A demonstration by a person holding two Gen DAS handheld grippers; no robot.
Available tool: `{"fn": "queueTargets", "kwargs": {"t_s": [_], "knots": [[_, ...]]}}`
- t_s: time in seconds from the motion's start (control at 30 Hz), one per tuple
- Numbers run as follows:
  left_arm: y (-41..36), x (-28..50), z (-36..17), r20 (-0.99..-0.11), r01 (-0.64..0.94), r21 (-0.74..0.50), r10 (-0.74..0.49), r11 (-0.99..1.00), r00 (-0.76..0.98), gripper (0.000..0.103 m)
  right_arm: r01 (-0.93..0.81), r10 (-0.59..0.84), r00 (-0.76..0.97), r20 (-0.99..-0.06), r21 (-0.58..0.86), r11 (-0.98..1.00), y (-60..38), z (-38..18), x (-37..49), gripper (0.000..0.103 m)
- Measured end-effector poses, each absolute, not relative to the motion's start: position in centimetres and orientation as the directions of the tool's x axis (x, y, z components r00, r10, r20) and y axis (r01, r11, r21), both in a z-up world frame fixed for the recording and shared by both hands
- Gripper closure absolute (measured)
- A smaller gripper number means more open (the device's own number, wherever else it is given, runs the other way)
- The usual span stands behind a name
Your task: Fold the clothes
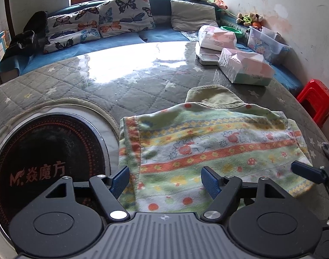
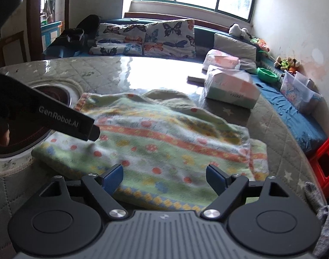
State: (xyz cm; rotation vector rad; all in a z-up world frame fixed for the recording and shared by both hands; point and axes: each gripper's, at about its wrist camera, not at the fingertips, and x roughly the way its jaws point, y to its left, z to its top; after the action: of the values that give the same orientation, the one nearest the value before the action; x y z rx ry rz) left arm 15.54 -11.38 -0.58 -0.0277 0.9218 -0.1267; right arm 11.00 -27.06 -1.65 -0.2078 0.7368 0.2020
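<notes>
A patterned garment (image 1: 207,146) in green, orange and yellow bands lies folded flat on the quilted table; its olive-green collar (image 1: 214,97) shows at the far end. My left gripper (image 1: 166,180) hangs open over the garment's near left part, nothing between its blue pads. In the right wrist view the same garment (image 2: 164,138) spreads ahead, and my right gripper (image 2: 164,180) is open just above its near edge. The left gripper's black body (image 2: 56,116) reaches in from the left over the cloth. A blue finger (image 1: 304,171) of the right gripper shows at the right edge.
A round cooktop (image 1: 43,164) is set into the table at the left. Two tissue packs (image 1: 246,69) and a white box stand at the far right. Behind is a blue bench with butterfly cushions (image 1: 99,23), a clear bin (image 1: 266,41) and a red stool (image 1: 317,103).
</notes>
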Motion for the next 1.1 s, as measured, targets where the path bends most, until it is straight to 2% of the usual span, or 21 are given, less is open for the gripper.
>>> {"fn": "queueTargets", "kwargs": {"t_s": [0.33,1.1], "knots": [[-12.8,16.3,-0.6,-0.789,0.105,-0.086,-0.132,0.991,0.600,0.027,-0.164,-0.006,0.776,-0.631,-0.212,0.963,-28.3,-0.5,12.2,0.015],[-14.4,17.9,-1.8,-0.798,0.120,-0.093,-0.146,0.988,0.585,0.024,-0.159,-0.027,0.781,-0.623,-0.241,0.957,-29.1,-0.7,14.2,0.012]]}}
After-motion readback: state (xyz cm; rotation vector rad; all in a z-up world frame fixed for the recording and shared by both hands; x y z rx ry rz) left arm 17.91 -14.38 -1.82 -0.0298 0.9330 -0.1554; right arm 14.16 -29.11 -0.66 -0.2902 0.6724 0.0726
